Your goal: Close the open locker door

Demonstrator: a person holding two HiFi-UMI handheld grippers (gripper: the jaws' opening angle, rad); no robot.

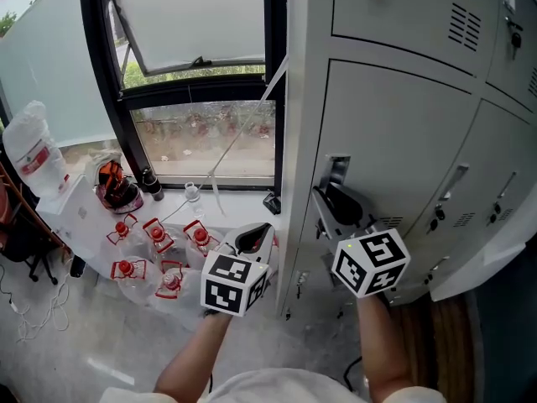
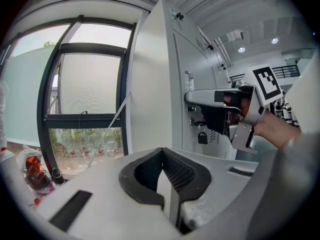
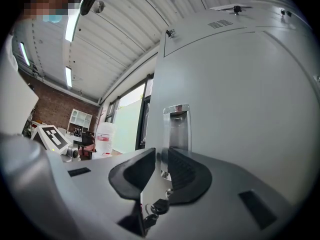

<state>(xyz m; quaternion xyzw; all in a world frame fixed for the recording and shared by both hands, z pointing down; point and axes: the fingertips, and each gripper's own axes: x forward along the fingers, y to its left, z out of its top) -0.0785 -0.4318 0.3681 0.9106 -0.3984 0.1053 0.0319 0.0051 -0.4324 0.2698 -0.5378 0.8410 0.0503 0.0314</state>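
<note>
The locker door (image 1: 394, 133) is in the grey locker bank (image 1: 394, 15) at the right of the head view. It lies at or close against its frame; whether it is fully flush cannot be told. Its chrome recessed handle (image 3: 176, 126) sits at the door's left edge, with a bunch of keys (image 3: 155, 209) hanging just below it. The right gripper (image 3: 160, 158) points roughly level at that handle, its fingers drawn narrow and pinching the handle's left rim in the slit between them. The right forearm (image 1: 379, 342) reaches up from the bottom of the head view, straight behind the gripper. The left gripper (image 2: 161, 151) is held beside the locker bank's outer corner, tilted a little downward toward the window (image 1: 201, 23), its fingers closed tip to tip with nothing between. Only the left gripper view shows the right gripper side-on, with the right hand (image 2: 272, 128) wrapped round its grip. Only the head view shows the red-capped bottles (image 1: 159, 235) on the floor (image 1: 84, 342) below the window
</note>
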